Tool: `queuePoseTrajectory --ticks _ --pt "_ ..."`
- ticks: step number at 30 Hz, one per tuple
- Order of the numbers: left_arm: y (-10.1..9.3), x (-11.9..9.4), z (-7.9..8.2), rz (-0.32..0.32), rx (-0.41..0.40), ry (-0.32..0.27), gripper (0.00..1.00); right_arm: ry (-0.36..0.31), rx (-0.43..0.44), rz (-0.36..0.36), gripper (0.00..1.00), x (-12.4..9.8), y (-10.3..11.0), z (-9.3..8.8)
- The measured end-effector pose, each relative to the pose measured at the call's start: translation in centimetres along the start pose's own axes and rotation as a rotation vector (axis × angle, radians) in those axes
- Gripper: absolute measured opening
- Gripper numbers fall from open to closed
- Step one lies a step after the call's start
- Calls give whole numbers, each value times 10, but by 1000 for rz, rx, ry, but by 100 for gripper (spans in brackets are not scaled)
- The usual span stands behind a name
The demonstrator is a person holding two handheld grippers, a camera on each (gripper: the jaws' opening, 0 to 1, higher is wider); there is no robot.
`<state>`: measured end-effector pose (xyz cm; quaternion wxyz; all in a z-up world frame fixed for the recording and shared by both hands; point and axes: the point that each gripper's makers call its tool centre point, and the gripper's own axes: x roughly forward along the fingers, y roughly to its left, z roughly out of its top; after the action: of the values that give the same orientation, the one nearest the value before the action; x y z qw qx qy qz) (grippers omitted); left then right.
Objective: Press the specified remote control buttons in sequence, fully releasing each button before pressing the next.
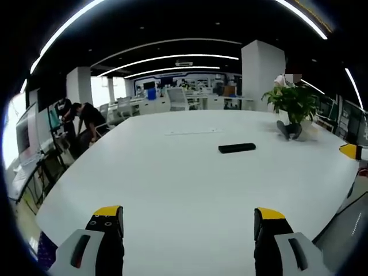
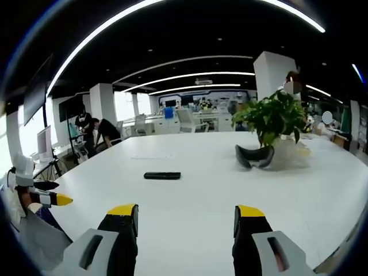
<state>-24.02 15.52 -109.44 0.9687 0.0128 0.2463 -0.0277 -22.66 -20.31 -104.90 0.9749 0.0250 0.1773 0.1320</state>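
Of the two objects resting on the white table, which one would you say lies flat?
The black remote control lies flat, out in the open on the white table. The potted plant stands upright, near the far edge.

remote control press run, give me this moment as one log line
phase: pre-approach | remote control: flat on white table, untouched | left gripper: open, empty | right gripper: open, empty | potted plant: beyond remote

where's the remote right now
The remote lies flat on the white table, out ahead of both open grippers and untouched. In the right gripper view it sits left of the potted plant.
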Motion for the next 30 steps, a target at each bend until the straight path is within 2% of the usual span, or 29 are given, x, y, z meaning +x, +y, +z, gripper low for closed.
queuePoseTrajectory --ticks 10,17,21,25,30 --pt "-6 4 -6 -30 6 49 97 13 2 21 65 2 3 -2" --pt "-8 3 -4 -35 9 46 97 24 5 29 64 3 4 -3" --pt "-8 0 -2 -31 42 37 94 31 1 35 64 3 5 -4" --pt "-11 0 3 -36 54 32 94 32 3 35 63 3 5 -4" --pt "-19 3 26 -61 86 -4 94 33 4 33 63 3 4 -5"
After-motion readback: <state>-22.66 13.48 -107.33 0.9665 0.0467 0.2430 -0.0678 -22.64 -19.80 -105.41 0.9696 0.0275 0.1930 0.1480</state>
